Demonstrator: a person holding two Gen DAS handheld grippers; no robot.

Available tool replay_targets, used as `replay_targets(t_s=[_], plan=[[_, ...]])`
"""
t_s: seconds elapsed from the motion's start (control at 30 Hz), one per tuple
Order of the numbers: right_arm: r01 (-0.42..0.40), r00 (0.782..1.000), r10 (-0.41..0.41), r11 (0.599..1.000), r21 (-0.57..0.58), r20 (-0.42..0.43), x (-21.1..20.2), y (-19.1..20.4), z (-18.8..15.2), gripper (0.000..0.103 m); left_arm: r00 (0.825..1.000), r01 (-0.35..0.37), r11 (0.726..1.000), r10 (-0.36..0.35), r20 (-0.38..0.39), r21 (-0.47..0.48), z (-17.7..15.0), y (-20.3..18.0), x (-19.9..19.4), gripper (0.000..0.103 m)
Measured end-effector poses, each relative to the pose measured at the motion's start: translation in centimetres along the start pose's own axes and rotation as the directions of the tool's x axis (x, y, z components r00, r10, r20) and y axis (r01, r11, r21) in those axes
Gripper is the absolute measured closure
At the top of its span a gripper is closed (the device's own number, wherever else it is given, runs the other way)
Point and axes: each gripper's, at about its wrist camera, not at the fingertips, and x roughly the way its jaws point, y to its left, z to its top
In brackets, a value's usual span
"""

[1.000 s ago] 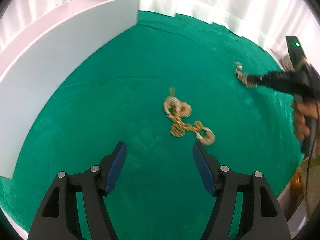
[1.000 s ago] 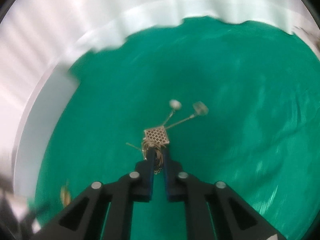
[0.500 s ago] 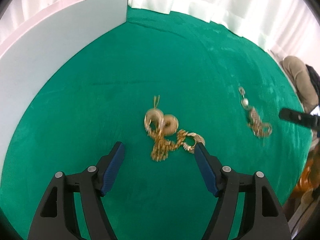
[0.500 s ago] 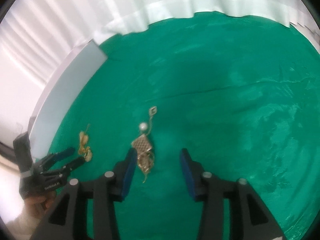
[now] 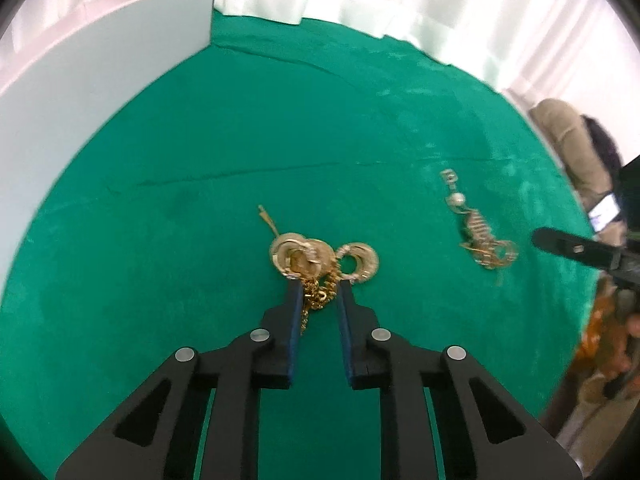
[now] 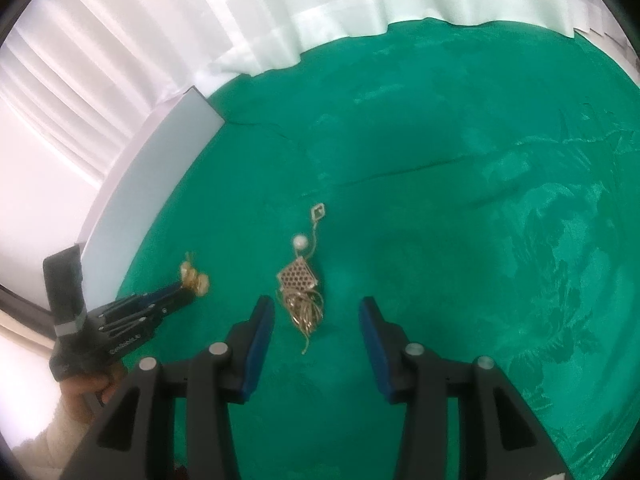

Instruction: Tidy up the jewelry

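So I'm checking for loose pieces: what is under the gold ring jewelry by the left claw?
Only the green cloth shows around the gold ring jewelry. The left claw is closing on its chain; anything beneath the tangled rings is covered.

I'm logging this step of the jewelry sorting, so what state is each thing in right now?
left gripper: jaws closing around the chain of the gold ring cluster.
gold ring cluster: tangled, lying on the green cloth, chain between the left fingers.
right gripper: open, holding nothing.
pearl and lattice earring: lying loose on the cloth, in front of the right gripper.
white board: standing upright at the cloth's edge.
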Motion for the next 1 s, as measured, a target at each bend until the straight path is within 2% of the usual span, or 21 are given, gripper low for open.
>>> replay_targets(t_s=[0.07,0.1,0.13,0.23,0.33,0.37,0.4,0.43,0.47,0.53,0.83,0.9,1.0], plan=[[0.011,1.0,-0.011,1.0,-0.008,0.002,-0.1,0.1,-0.3,0.058,1.0,-0.01,0.999,0.01,0.004,0.031,-0.2,-0.4,-0.3,0.069],[0.011,1.0,-0.011,1.0,-0.01,0.0,0.0,0.1,-0.3,0.058,0.999,-0.04,0.998,0.039,0.008,0.05,-0.2,-0.6,-0.3,0.046],[0.009,1.0,-0.009,1.0,-0.01,-0.003,0.1,0.2,-0.3,0.058,0.998,-0.058,0.997,0.057,0.018,0.056,-0.3,-0.6,-0.3,0.034],[0.001,1.0,-0.001,1.0,-0.015,-0.01,0.4,0.6,-0.3,0.058,0.997,-0.07,0.996,0.068,0.024,0.057,0.1,-0.8,0.4,0.032],[-0.008,1.0,0.008,1.0,-0.021,-0.008,0.5,1.1,-0.2,0.058,0.995,-0.097,0.991,0.094,0.036,0.092,0.7,-1.7,1.6,0.023],[-0.011,1.0,0.01,1.0,-0.023,-0.007,0.5,1.3,-0.3,0.058,0.994,-0.109,0.988,0.106,0.041,0.107,0.8,-2.0,1.8,0.024],[-0.011,1.0,0.011,1.0,-0.026,-0.006,0.5,1.4,-0.2,0.058,0.992,-0.118,0.985,0.112,0.05,0.128,0.8,-2.5,2.0,0.033],[-0.011,1.0,0.01,1.0,-0.029,-0.004,0.4,1.5,-0.2,0.058,0.992,-0.119,0.983,0.112,0.061,0.141,0.7,-2.7,2.0,0.05],[-0.01,1.0,0.01,0.999,-0.032,-0.003,0.4,1.6,-0.2,0.058,0.993,-0.108,0.982,0.099,0.067,0.153,0.6,-2.8,1.8,0.055],[-0.006,1.0,0.006,0.999,-0.036,0.0,0.3,1.6,-0.3,0.058,0.997,-0.056,0.989,0.047,0.065,0.139,0.4,-2.5,1.3,0.076],[-0.01,1.0,0.01,1.0,-0.029,0.005,0.0,1.2,0.0,0.058,0.99,-0.052,0.993,0.037,0.133,0.106,-0.7,-1.7,-2.1,0.077],[0.007,1.0,-0.007,1.0,-0.025,0.008,0.0,0.9,0.4,0.058,0.987,-0.057,0.992,0.039,0.156,0.112,-0.9,-1.9,-3.0,0.077],[0.049,0.998,-0.051,0.997,-0.053,-0.035,0.8,0.7,1.0,0.058,0.983,-0.054,0.992,0.032,0.182,0.114,-0.9,-2.2,-4.3,0.077]])
